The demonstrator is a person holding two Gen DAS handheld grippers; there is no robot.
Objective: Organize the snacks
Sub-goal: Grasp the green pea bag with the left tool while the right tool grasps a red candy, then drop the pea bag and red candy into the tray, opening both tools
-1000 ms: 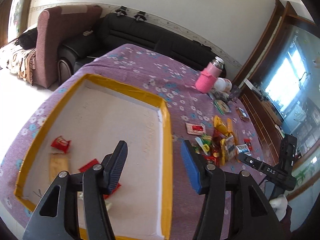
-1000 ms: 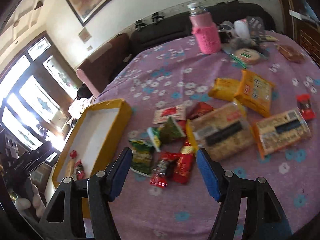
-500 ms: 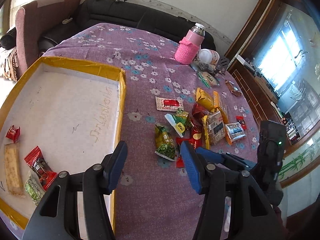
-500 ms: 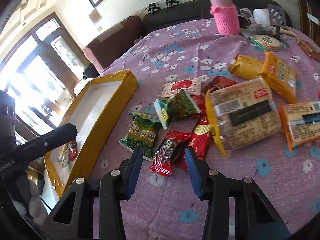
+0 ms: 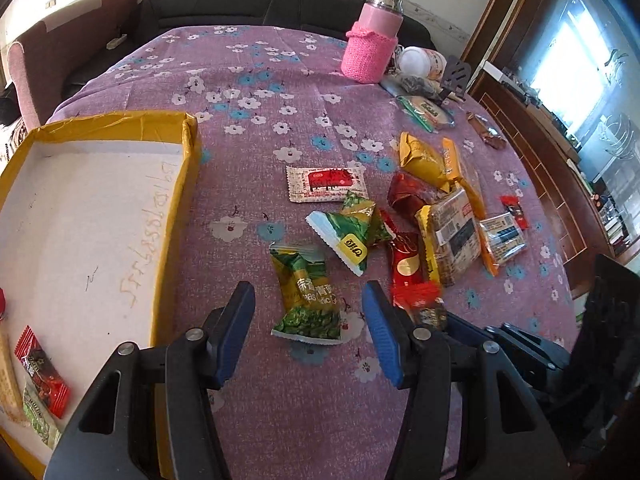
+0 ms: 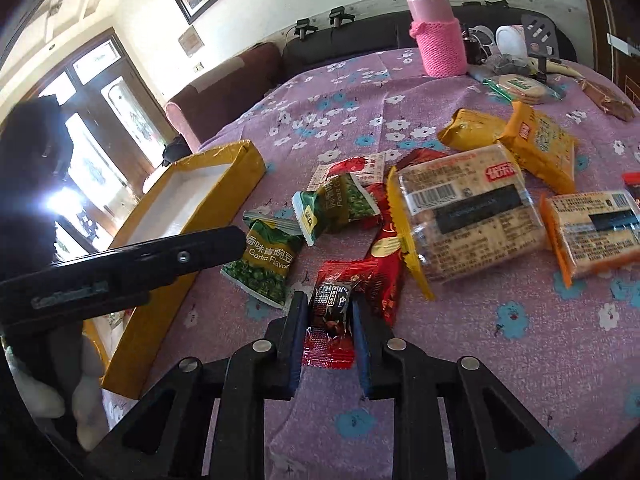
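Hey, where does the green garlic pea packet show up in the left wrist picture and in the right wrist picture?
Left wrist view: the green garlic pea packet lies at lower centre, between the open fingers of the left claw.
Right wrist view: the packet sits left of centre, just beyond the tip of the left claw's dark finger.
Shared landmark: the pink bottle at the table's far end.

"Garic Flavor" on the green pea packet (image 6: 264, 266); handwritten digits inside the tray (image 5: 188, 184).
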